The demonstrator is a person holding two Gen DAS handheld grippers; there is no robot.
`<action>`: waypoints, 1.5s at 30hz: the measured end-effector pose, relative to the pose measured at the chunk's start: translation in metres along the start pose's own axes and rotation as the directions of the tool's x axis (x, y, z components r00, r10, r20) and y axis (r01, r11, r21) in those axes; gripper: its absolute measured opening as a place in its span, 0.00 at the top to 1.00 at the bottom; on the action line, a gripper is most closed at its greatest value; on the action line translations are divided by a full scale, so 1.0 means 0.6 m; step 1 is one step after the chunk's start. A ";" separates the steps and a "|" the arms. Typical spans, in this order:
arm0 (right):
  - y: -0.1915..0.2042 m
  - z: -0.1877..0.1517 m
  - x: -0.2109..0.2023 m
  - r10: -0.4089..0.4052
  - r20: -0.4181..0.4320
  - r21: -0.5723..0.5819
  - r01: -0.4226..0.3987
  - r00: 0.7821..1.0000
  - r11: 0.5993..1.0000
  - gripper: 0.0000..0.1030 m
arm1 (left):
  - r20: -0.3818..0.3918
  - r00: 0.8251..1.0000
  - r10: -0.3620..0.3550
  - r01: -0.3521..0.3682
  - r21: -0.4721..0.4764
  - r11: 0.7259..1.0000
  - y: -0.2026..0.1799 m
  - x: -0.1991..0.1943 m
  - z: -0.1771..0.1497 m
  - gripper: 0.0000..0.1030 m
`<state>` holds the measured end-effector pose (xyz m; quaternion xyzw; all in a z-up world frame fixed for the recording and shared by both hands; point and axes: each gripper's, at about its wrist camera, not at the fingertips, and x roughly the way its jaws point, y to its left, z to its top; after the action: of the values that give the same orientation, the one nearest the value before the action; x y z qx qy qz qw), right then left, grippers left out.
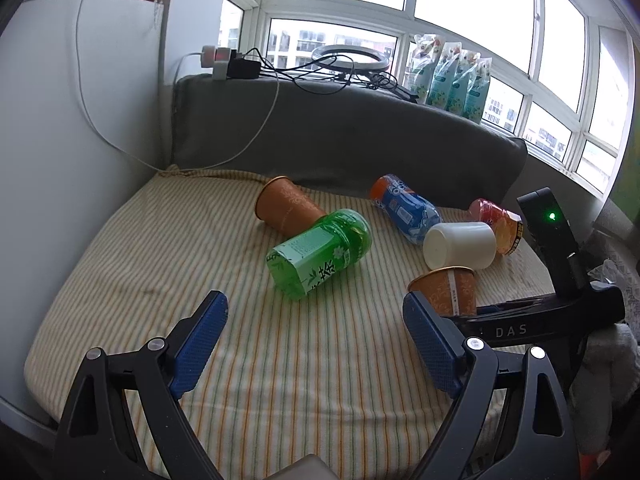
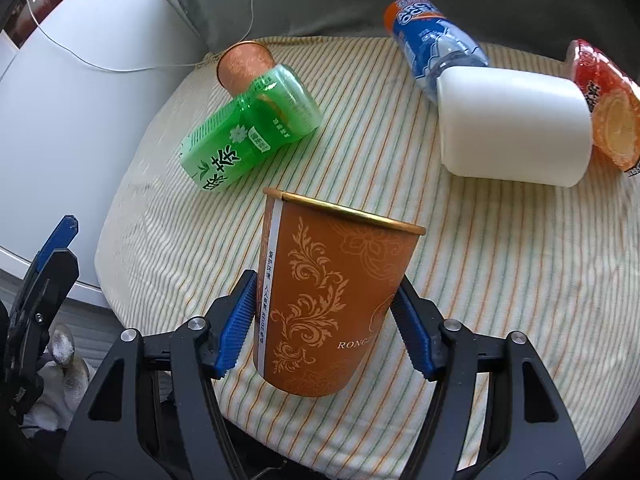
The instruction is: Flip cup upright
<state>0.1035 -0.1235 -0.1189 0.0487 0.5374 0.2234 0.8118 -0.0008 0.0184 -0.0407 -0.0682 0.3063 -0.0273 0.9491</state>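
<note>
An orange paper cup (image 2: 332,300) with a gold rim stands upright between the blue pads of my right gripper (image 2: 324,320), which is shut on its lower half. The same cup (image 1: 444,290) shows in the left wrist view at the right, with the right gripper's body behind it. My left gripper (image 1: 316,340) is open and empty above the striped cushion (image 1: 280,360). A second orange cup (image 1: 286,206) lies on its side at the back, beside a green bottle (image 1: 320,254). A white cup (image 1: 460,244) lies on its side at the right.
A blue bottle (image 1: 404,208) and a red-orange bottle (image 1: 500,224) lie on the cushion at the back right. A grey backrest (image 1: 340,132) rises behind. A white appliance (image 1: 60,120) stands at the left. Cables and a ring light (image 1: 348,60) sit on the sill.
</note>
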 end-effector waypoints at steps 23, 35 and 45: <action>-0.018 -0.018 -0.065 -0.011 0.150 0.000 0.011 0.989 1.000 0.23 | -0.051 0.997 -0.053 0.054 0.017 0.998 -0.020 0.018 0.014 0.13; -0.083 -0.085 -0.159 -0.099 0.299 0.114 0.067 0.949 0.991 0.23 | -0.252 0.939 -0.234 0.223 -0.072 0.972 -0.039 0.097 0.036 0.13; -0.130 -0.126 -0.180 -0.151 0.325 0.209 0.085 0.934 0.974 0.23 | -0.391 0.839 -0.378 0.318 -0.211 0.924 -0.063 0.172 0.038 0.15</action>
<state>0.0249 -0.2503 -0.0833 0.1318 0.4107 0.1097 0.8955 0.0960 -0.0258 -0.0764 -0.1803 0.4891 -0.1925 0.8314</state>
